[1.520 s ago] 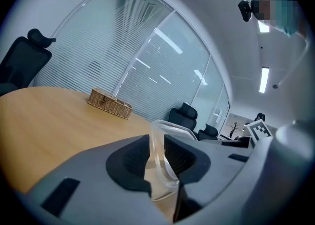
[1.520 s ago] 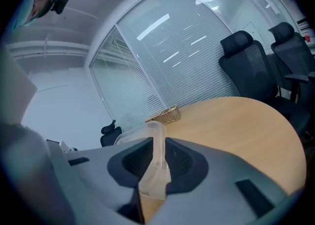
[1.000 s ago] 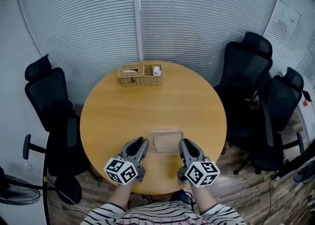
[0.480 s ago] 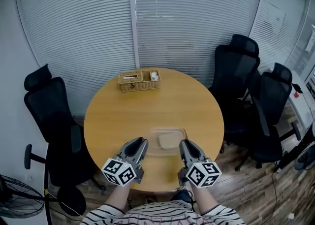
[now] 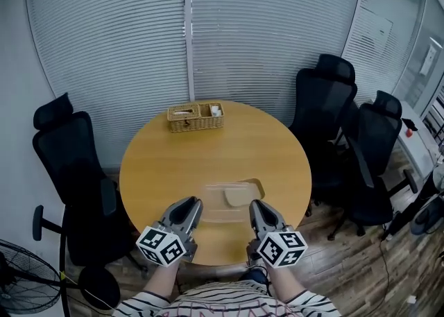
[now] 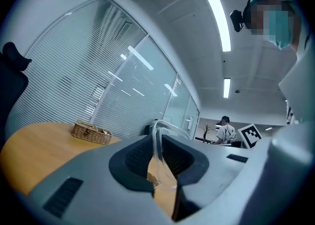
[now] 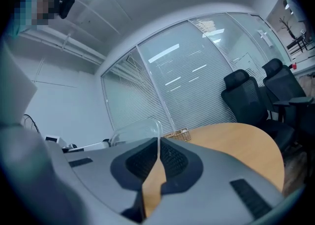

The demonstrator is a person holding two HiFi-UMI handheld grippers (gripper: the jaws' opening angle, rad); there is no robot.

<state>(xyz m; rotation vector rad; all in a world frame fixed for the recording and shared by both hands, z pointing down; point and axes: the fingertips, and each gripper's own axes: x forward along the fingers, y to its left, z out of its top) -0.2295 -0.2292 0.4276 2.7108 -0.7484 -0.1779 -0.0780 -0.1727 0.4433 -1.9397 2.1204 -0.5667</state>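
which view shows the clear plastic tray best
The head view: the whole clear tray shows from above, held between the left gripper and right gripper. Each gripper view shows only the thin rim pinched in its jaws.

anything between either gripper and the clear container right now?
Nothing visible. The left gripper and right gripper each have their jaws shut directly on the rim of the clear container, one on each side. The wicker basket sits well apart, at the table's far edge.

Clear rect. plastic tray [image 5: 229, 201], open side up, pinched at both side rims, held above table [image 5: 208, 152].
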